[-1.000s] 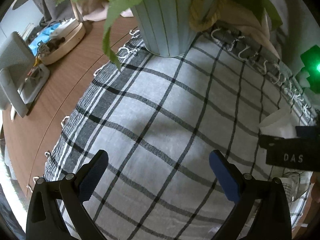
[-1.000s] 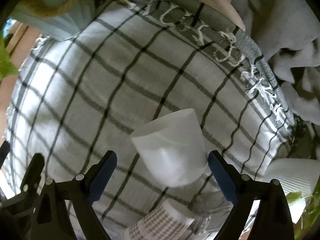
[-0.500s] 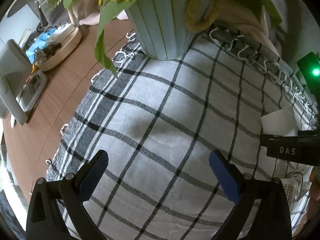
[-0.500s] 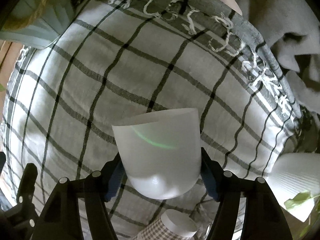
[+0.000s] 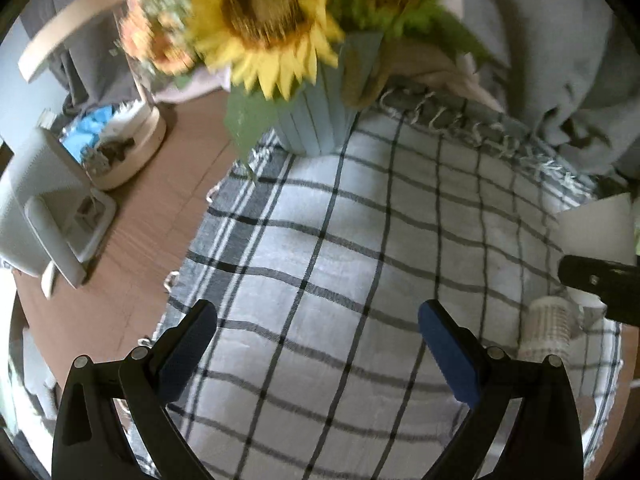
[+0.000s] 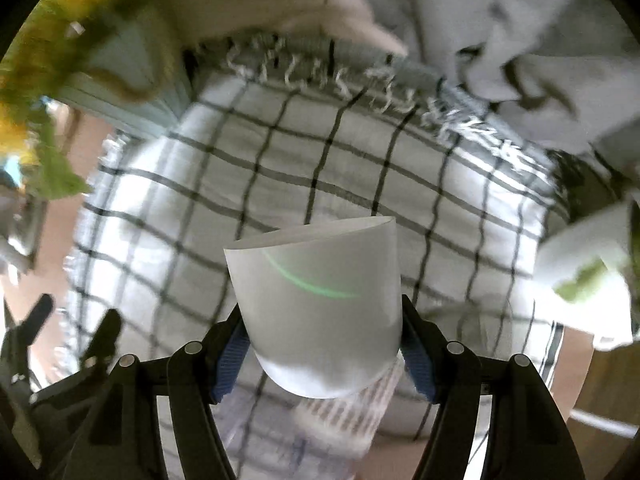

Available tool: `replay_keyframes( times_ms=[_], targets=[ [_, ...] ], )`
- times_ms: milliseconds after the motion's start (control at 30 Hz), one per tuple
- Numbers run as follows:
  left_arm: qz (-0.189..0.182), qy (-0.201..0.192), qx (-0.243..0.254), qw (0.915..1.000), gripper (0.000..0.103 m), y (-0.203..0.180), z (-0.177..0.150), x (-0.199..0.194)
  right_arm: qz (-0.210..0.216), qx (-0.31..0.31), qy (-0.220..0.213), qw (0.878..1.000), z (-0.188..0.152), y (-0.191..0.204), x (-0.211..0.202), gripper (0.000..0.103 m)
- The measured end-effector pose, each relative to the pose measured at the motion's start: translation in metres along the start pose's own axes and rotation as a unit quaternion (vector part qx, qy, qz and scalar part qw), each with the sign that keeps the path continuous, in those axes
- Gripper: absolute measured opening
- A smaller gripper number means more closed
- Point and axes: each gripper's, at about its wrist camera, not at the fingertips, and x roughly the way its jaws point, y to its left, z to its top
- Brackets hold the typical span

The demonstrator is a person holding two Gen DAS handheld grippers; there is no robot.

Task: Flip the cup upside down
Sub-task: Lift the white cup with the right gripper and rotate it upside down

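Clamping the white cup between its blue pads, the right hand-held gripper has it gripped low on the wall, near the rounded base, with the rim pointing away from the camera and above the checked cloth. The cup appears lifted off the cloth, though the blur makes that hard to confirm. Judging by this, the grasp is done and the turn-over and set-down are still to come; the cup is not yet inverted.

The left hand-held gripper hangs wide open over the cloth with nothing between its pads.

The cloth, white with dark lines and a fringed far edge, lies on a brown wooden table. At the cloth's far left corner stands a pale blue ribbed vase of sunflowers. Left of the vase, on bare wood, sits a round tray of small items. Behind the cloth lies rumpled grey fabric. Below the cup, a checked paper cup lies near the cloth's near edge.
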Motion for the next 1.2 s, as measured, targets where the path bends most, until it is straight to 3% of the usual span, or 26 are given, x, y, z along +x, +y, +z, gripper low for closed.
replay_keyframes(
  times_ms=[267, 633, 900, 1200],
  targets=[
    [-0.002, -0.06, 0.043, 0.9973, 0.103, 0.01, -0.018, -0.068, 0.053, 0.059, -0.065, 0.995, -0.064, 0.011, -0.066, 0.068],
    [-0.003, -0.049, 0.062, 0.9968, 0.103, 0.028, -0.062, -0.087, 0.097, 0.12, -0.071, 0.985, -0.158, 0.029, -0.065, 0.068],
    [0.022, -0.014, 0.081, 0.9964, 0.103, 0.047, -0.096, -0.065, 0.132, 0.165, -0.012, 0.977, -0.201, 0.052, -0.016, 0.068],
    [0.027, 0.041, 0.072, 0.9962, 0.103, 0.071, -0.115, -0.038, 0.155, 0.196, 0.055, 0.967, -0.22, 0.075, 0.029, 0.068]
  ],
)
